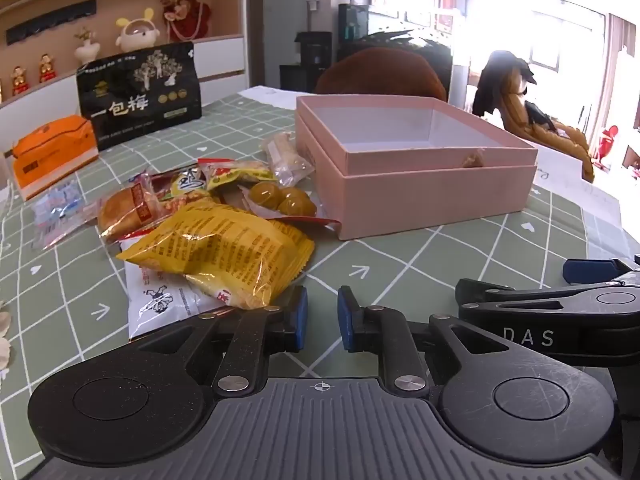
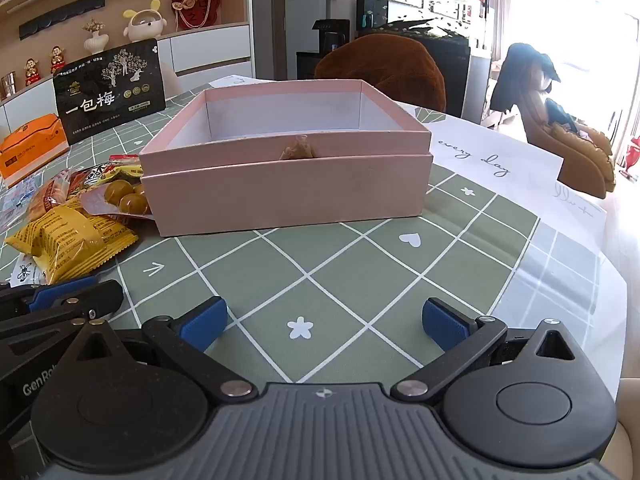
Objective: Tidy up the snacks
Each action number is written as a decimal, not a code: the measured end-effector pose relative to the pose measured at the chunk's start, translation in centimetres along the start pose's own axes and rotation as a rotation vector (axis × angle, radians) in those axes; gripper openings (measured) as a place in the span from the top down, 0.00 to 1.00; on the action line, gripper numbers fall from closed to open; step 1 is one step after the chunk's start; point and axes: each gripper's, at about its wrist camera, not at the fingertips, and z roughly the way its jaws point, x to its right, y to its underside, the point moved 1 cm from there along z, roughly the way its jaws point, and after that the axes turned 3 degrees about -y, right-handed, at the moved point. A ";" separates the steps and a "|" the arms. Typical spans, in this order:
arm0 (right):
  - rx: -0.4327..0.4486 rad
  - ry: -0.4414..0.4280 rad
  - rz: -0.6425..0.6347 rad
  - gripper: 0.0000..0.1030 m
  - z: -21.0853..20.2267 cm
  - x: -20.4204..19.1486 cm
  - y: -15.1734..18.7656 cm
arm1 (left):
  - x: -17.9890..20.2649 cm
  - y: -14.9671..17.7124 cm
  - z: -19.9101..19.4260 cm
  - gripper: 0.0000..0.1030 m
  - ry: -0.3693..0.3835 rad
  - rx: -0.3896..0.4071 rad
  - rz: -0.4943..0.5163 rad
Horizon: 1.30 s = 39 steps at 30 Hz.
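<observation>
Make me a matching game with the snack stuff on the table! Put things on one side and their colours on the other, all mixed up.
Things:
1. Open box
2. Crinkly packet nearest the left gripper
3. Big standing bag with white writing
4. Carton at the far left edge

Colours:
A. Black
B. Orange
C. Pink
D. Yellow

Right pairs: 1-C, 2-D, 3-A, 4-B
</observation>
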 end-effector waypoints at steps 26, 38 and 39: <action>0.000 0.000 0.000 0.00 0.0 0.1 -0.1 | 0.3 0.1 -0.1 0.80 0.003 -0.001 -0.005; 0.000 -0.001 0.000 0.00 0.0 0.2 -0.1 | 0.3 0.1 -0.1 0.80 0.002 -0.001 -0.003; 0.000 -0.001 0.000 0.00 0.0 0.2 -0.1 | 0.3 0.1 -0.1 0.80 0.002 -0.001 -0.003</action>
